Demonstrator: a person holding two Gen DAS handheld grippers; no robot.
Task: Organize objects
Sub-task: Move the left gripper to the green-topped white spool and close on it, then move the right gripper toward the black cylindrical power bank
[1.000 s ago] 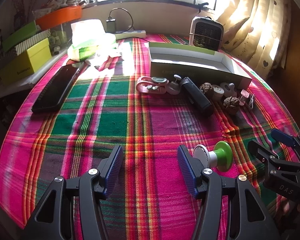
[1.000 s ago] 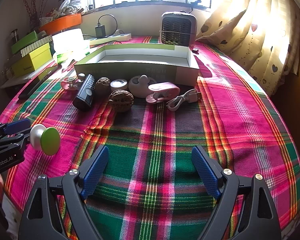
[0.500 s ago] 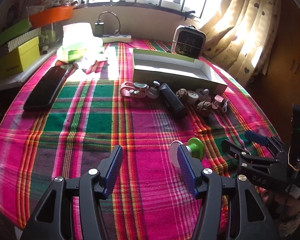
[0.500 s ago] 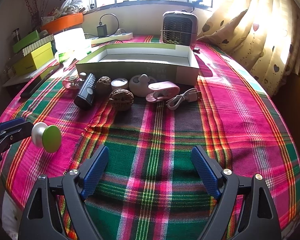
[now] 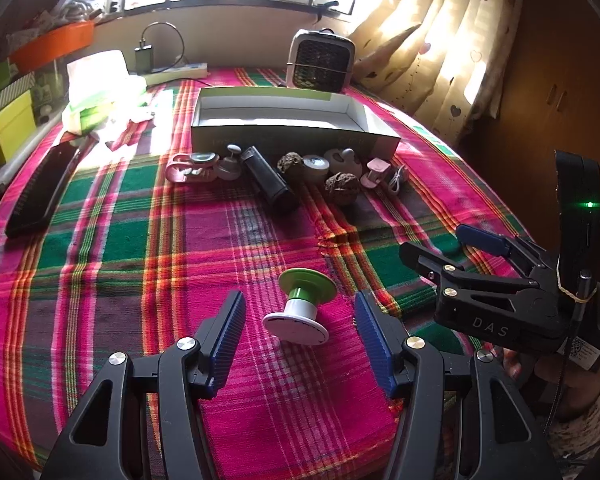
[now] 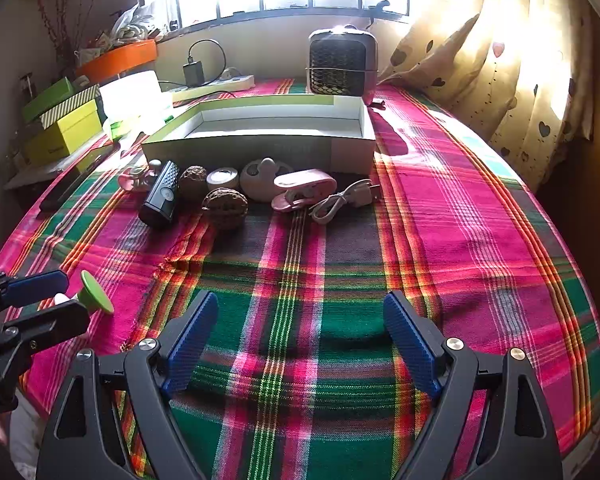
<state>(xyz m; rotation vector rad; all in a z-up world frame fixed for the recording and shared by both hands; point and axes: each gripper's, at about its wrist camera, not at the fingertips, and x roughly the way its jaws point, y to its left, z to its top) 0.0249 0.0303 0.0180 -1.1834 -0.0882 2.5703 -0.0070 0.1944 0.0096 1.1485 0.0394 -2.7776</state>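
Left wrist view: left gripper (image 5: 300, 334) spread wide, straddling without touching green-and-white plastic spool (image 5: 300, 308) lying on plaid-clothed table (image 5: 140, 240), probably lined up for a grasp toward open grey-green cardboard box (image 5: 296, 136). Right wrist view: right gripper (image 6: 300, 344) likewise spread and empty, plus white coiled cable (image 6: 340, 200) in clearer sight beside box.

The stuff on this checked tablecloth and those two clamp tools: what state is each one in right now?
left gripper: open, jaws either side of the spool
right gripper: open, holding nothing
green-and-white spool: lying on its side on the cloth
cardboard box: open-topped, looks empty
black cylinder: lying flat
white cable: loosely coiled, plugged into nothing
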